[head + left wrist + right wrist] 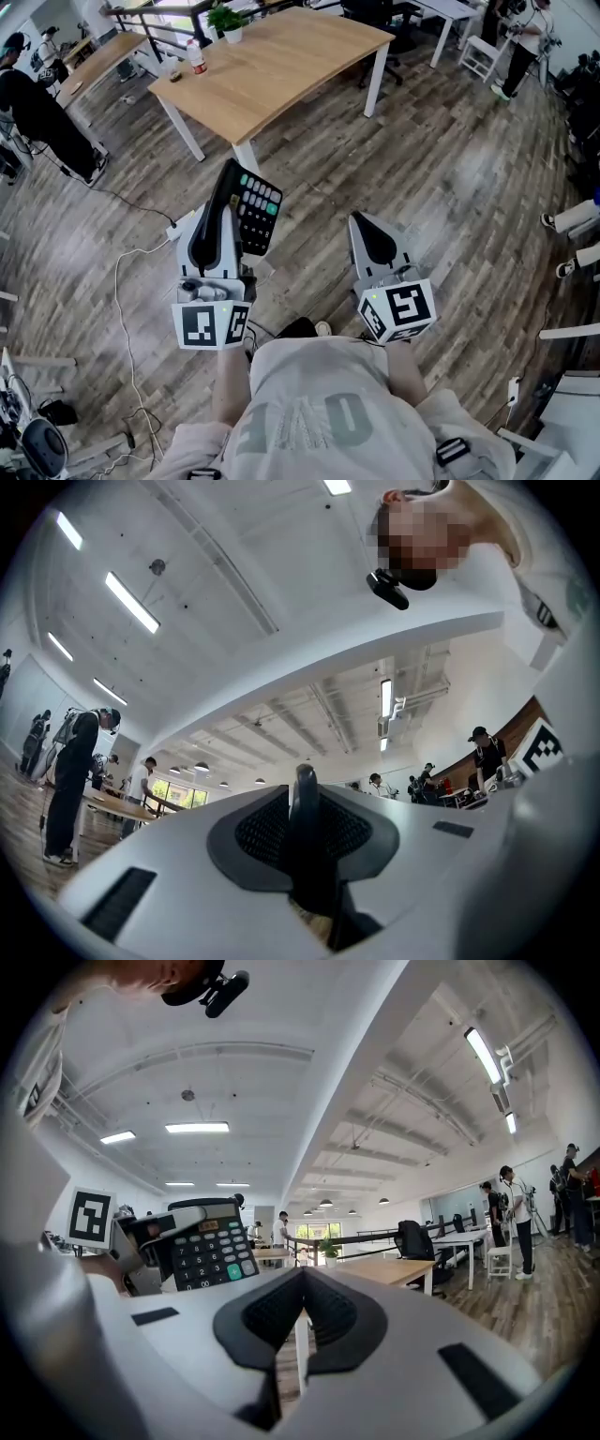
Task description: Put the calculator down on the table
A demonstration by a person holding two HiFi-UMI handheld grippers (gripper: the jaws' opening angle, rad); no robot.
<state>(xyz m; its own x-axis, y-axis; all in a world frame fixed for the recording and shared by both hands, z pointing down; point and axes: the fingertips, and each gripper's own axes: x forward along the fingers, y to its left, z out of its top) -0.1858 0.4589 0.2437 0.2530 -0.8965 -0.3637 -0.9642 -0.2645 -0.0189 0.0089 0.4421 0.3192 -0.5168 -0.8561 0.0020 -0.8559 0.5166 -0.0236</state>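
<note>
A black calculator (256,210) with a green key stands upright on its edge, held above the wooden floor. My left gripper (228,180) is shut on its left side. In the left gripper view the calculator (303,829) shows edge-on as a dark strip between the pads. In the right gripper view its keys (203,1247) face the camera at the left. My right gripper (359,218) hangs beside it to the right, shut with nothing held; its pads meet at the tips (302,1275). The light wooden table (281,66) stands ahead of both grippers.
A potted plant (226,21) and a bottle (197,58) stand at the table's far left end. A white cable (131,309) trails on the floor at the left. A person (42,117) stands far left, another (522,42) far right by white desks and a chair.
</note>
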